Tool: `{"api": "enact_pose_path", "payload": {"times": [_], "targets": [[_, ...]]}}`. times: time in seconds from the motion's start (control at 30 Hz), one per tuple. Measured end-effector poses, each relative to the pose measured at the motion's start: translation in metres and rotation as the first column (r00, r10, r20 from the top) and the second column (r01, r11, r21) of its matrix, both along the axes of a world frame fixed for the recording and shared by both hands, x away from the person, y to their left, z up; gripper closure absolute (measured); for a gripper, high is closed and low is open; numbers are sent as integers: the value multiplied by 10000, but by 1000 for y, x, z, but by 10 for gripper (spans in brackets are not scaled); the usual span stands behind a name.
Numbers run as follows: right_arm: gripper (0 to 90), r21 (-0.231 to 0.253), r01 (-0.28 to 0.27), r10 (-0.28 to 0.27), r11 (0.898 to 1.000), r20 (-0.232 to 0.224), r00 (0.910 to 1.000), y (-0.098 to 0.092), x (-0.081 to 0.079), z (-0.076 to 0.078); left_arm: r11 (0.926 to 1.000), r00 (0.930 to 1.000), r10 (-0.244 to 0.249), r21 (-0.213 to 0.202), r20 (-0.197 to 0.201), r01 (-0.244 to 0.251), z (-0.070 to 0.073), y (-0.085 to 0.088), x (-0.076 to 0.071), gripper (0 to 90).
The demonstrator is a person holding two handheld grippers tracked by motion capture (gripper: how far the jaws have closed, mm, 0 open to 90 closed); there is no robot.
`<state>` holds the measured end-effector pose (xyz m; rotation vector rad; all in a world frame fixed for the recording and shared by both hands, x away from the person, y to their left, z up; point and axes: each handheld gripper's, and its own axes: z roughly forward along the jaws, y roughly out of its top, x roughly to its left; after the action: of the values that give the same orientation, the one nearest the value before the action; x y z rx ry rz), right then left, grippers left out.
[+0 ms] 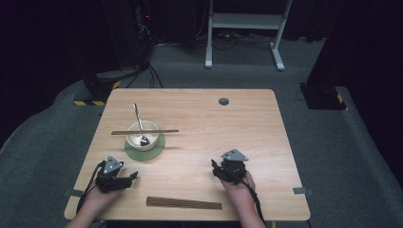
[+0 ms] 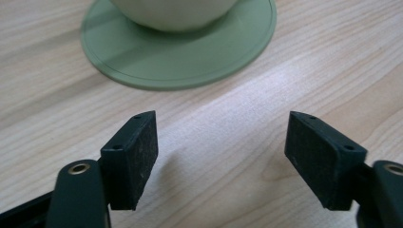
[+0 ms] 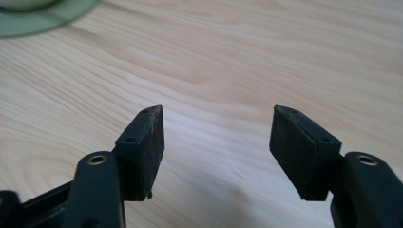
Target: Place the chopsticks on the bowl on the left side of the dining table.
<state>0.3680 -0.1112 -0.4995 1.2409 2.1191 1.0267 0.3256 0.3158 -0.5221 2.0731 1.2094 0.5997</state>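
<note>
The room is dark, with a grey carpet, and a pale wooden table point(image 1: 199, 161) stands in the middle of it.

Closest to the person, near the front edge at about 6 o'clock, lies a dark pair of chopsticks point(image 1: 184, 203). Nothing is touching it.

A little farther in are the two hands. The left gripper point(image 1: 124, 178) is at about 8 o'clock, and the right gripper point(image 1: 219, 169) is at about 5 o'clock. Both have their jaws wide apart, with only bare wood between them. They hold nothing.

Farther on, at about 10 o'clock, a cream bowl point(image 1: 141, 135) sits on a round green mat point(image 1: 157, 151). A spoon point(image 1: 139, 124) leans inside the bowl. Another dark pair of chopsticks point(image 1: 145, 132) lies flat across the rim of the bowl, sticking out on both sides.

The left gripper points at the mat, which is near it.

I think the bowl is the tricky part. The sticks only rest on the rim, so a small bump could roll them off onto the table. The spoon leans high, so a knock could tip it out. The mat looks smooth, so a push could slide the bowl. The front sticks lie flat and thin, so jaws could slip off them.
</note>
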Motion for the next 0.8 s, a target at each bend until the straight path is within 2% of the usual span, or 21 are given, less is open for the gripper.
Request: {"api": "enact_pose_path", "payload": {"times": [0.03,0.07,0.2,0.23,0.27,0.33,0.37,0.4,0.43,0.5,0.57,0.67,0.8], "targets": [[351,0,0,0,10000,0,10000,0,0,0,10000,10000,0,0,0,0,0,0,0,250],[341,-20,348,-348,9994,-116,9993,-21,-3,-2,10000,10000,47,-58,-50,-47,-2,-2,0,238],[322,-74,935,-937,9956,-298,9952,-58,-9,-12,9998,10000,7,-220,60,-6,-4,-8,2,223],[322,-74,935,-937,9956,-298,9952,-58,-9,-12,9998,10000,7,-220,60,-6,-4,-8,2,215],[302,-67,1202,-1204,9927,-514,9914,-73,-10,-16,9995,10000,-8,-306,64,10,-5,-9,3,214],[297,-136,1331,-1337,9910,-604,9892,-79,-10,-18,9990,10000,36,-437,-53,-39,-5,-12,5,214],[290,-187,1540,-1551,9879,-875,9840,-89,-9,-22,9989,10000,-41,-478,-91,37,-5,-13,6,216],[290,-187,1540,-1551,9879,-875,9840,-89,-9,-22,9989,10000,-41,-478,-91,37,-5,-13,6,220],[271,83,1672,-1651,9859,-1148,9796,-97,-7,-23,9987,9999,-106,-502,-106,101,-5,-13,7,224],[276,260,1767,-1725,9839,-1179,9779,-101,-6,-23,9984,9998,-125,-550,-134,117,-5,-13,7,224],[276,238,1784,-1745,9837,-1175,9776,-101,-6,-23,9984,9998,-151,-539,-130,144,-5,-13,7,224],[267,-381,1871,-1900,9816,-1010,9766,-94,-6,-23,9982,9996,-239,-545,-144,231,-5,-13,7,224],[266,-263,2007,-2024,9793,-1051,9737,-94,-7,-23,9973,9986,-498,-547,-149,489,-5,-12,7,224]]}}
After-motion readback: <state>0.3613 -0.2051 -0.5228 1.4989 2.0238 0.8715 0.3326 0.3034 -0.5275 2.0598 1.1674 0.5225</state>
